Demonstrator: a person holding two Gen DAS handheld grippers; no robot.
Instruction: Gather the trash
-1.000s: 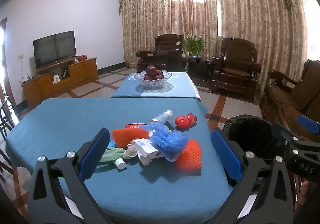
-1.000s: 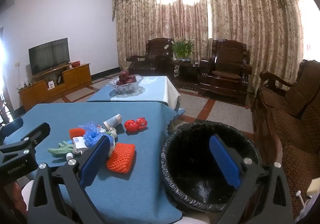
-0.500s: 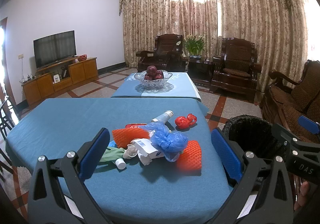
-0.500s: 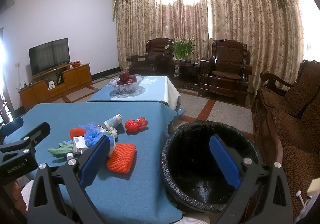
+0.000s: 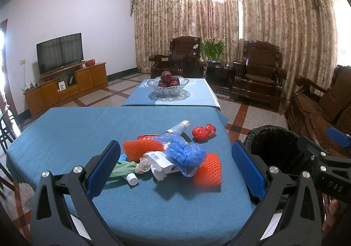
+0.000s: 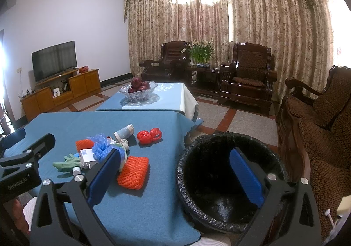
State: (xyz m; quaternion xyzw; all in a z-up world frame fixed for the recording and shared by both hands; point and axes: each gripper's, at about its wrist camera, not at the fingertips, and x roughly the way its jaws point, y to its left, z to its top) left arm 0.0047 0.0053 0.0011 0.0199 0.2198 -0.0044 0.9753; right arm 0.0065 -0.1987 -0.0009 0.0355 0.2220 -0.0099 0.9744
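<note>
Blue-clothed table [image 5: 65,132] at frame centre, bearing a trash pile [image 5: 169,156] (orange foam nets, blue bag, tube) and a red bag [image 5: 203,132].

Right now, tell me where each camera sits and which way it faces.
Left wrist: on the left gripper, open, facing the trash pile on the blue table; right gripper at its right edge.
Right wrist: on the right gripper, open over the black bin; left gripper at its left edge.
Shared: pile, table, bin, fruit bowl.

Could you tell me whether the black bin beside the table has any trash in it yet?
Apparently empty: the bin shows only bare black liner.
</note>
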